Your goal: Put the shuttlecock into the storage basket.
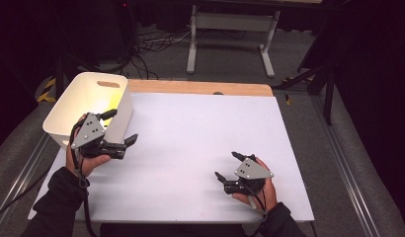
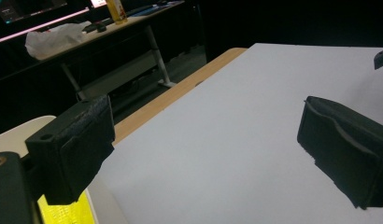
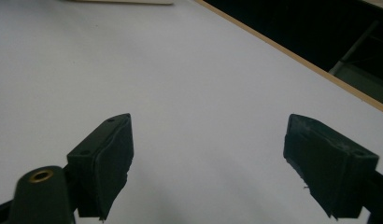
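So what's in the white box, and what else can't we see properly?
- Inside of the white box: high view, glare washes it out. In the left gripper view only a yellow patch shows, cut off by the bottom edge and the left gripper.
- Things on the far desk: left gripper view, too dark and small.
- The right gripper is open over the bare table, with nothing near it.

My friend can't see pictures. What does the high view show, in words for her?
A person holds two open black grippers over a white table. The left gripper is beside a white bin at the table's left edge; the right gripper hovers near the front, holding nothing.
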{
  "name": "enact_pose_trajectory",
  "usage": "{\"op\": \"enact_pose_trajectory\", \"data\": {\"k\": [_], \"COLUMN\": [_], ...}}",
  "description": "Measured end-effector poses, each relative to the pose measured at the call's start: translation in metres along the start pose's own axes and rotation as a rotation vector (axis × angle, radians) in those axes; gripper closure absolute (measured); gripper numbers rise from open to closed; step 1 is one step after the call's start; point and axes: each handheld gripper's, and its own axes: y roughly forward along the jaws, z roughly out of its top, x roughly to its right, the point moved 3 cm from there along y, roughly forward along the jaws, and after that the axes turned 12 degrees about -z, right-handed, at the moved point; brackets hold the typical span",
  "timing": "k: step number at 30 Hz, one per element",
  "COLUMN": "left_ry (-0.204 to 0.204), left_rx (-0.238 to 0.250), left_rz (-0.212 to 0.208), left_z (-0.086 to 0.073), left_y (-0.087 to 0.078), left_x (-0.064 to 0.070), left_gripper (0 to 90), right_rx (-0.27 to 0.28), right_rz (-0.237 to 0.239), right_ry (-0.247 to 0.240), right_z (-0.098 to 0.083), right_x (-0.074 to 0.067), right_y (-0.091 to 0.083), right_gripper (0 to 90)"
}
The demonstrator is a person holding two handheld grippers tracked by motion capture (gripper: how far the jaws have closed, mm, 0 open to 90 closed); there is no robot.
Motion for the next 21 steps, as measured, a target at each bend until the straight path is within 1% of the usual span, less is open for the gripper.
{"op": "enact_pose_trajectory", "data": {"k": [5,8,9,10,11,15,16,18,21], "left_ry": [0.006,0.014,0.013,0.024,0.019,0.031,0.025,0.037,0.037], "left_rx": [0.009,0.003,0.010,0.005,0.004,0.010,0.016,0.009,0.012], "left_rz": [-0.014,-0.018,-0.022,-0.019,-0.022,-0.027,-0.032,-0.033,-0.044], "left_z": [-0.001,-0.003,-0.003,-0.004,-0.004,-0.007,-0.008,-0.010,-0.014], "left_y": [0.002,0.003,0.004,0.003,0.003,0.002,0.002,0.001,0.001], "left_x": [0.006,0.009,0.011,0.011,0.013,0.018,0.019,0.021,0.026], "left_gripper": [4.7,4.7,4.7,4.7,4.7,4.7,4.7,4.7,4.6], "right_rx": [0.004,0.004,0.005,0.005,0.005,0.006,0.006,0.007,0.008], "right_rz": [-0.001,-0.001,-0.001,-0.001,-0.002,-0.002,-0.002,-0.003,-0.003], "right_ry": [-0.002,-0.002,-0.003,-0.004,-0.005,-0.005,-0.006,-0.006,-0.007], "right_z": [0.001,0.001,0.001,0.001,0.001,0.001,0.001,0.002,0.002], "right_x": [0.000,0.000,0.000,-0.001,-0.001,-0.001,-0.001,-0.001,-0.001], "right_y": [-0.001,-0.001,-0.001,-0.001,-0.002,-0.002,-0.002,-0.003,-0.003], "right_gripper": [17.0,17.0,17.0,17.0,17.0,17.0,17.0,17.0,17.1]}}
